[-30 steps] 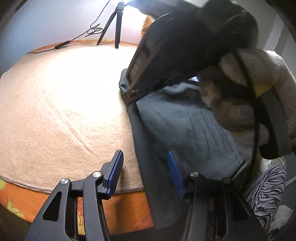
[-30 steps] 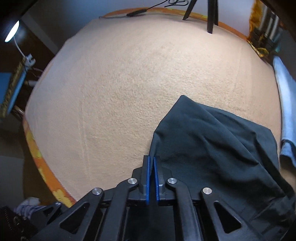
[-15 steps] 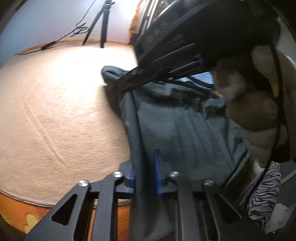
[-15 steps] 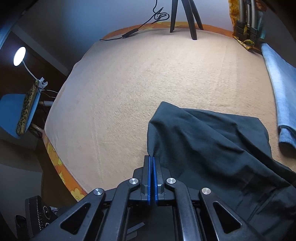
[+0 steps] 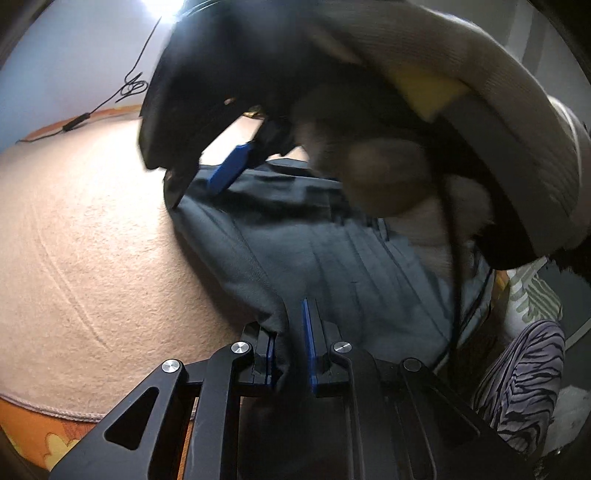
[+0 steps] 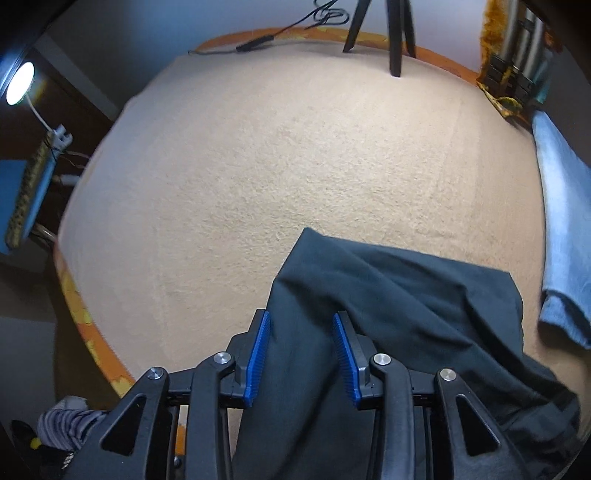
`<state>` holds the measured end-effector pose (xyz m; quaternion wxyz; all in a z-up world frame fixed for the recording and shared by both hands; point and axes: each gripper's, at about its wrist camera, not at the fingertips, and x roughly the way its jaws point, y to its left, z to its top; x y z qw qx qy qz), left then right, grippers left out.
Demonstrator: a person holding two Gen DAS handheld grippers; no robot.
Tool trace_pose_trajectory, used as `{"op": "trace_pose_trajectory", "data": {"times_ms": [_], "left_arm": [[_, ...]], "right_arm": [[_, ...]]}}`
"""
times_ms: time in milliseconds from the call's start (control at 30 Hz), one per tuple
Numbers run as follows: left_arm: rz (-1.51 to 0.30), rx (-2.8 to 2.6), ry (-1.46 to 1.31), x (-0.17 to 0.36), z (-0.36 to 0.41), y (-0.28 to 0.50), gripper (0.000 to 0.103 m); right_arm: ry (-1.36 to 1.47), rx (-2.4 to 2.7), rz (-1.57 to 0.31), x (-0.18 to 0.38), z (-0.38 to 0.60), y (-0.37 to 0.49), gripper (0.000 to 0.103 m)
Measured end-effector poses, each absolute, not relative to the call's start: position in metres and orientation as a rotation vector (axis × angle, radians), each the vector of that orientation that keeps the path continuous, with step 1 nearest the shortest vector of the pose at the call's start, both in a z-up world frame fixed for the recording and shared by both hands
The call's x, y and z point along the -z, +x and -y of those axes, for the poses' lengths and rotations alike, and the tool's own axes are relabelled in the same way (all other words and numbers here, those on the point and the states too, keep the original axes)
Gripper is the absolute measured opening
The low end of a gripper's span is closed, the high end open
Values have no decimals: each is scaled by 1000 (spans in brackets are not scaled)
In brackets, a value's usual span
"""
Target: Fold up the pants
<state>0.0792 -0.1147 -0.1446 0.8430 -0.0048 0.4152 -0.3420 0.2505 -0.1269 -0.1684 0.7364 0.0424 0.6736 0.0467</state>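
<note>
A beige, nubbly blanket [image 6: 295, 155] covers the wide flat surface, with an orange patterned sheet [image 6: 85, 325] showing as a band along its edges. At the far edge stand the black legs of a tripod [image 6: 395, 37], and a black cable [image 6: 273, 33] with an inline block trails along the border below a pale bluish wall [image 5: 74, 55]. To the left, in the dark, a round lamp [image 6: 18, 83] glows on a white stalk above a blue chair [image 6: 26, 195]. A light-blue folded cloth [image 6: 565, 236] lies at the blanket's right side.
</note>
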Motion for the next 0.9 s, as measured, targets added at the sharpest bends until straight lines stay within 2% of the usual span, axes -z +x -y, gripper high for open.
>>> {"op": "trace_pose_trajectory", "data": {"times_ms": [300,433,500,567,633,900], "left_arm": [[-870,722,13,144,127,77,11],[-861,723,12,142,127,76,11],[-862,724,11,142,126,75,11],[-861,725,12,144,126,76,11],[-857,729,14,143,127,75,11],[-837,755,-18,130,121,76,9]], "right_arm": [[-72,-106,-1520,174,90,255,38],[-88,-85,-1542,180,91,258,29],[-73,-84,-1544,182,94,258,22],[-68,-104,-1544,185,97,256,7],[-58,-122,-1536,185,100,254,2],[111,-160,-1391,145,134,232,0]]}}
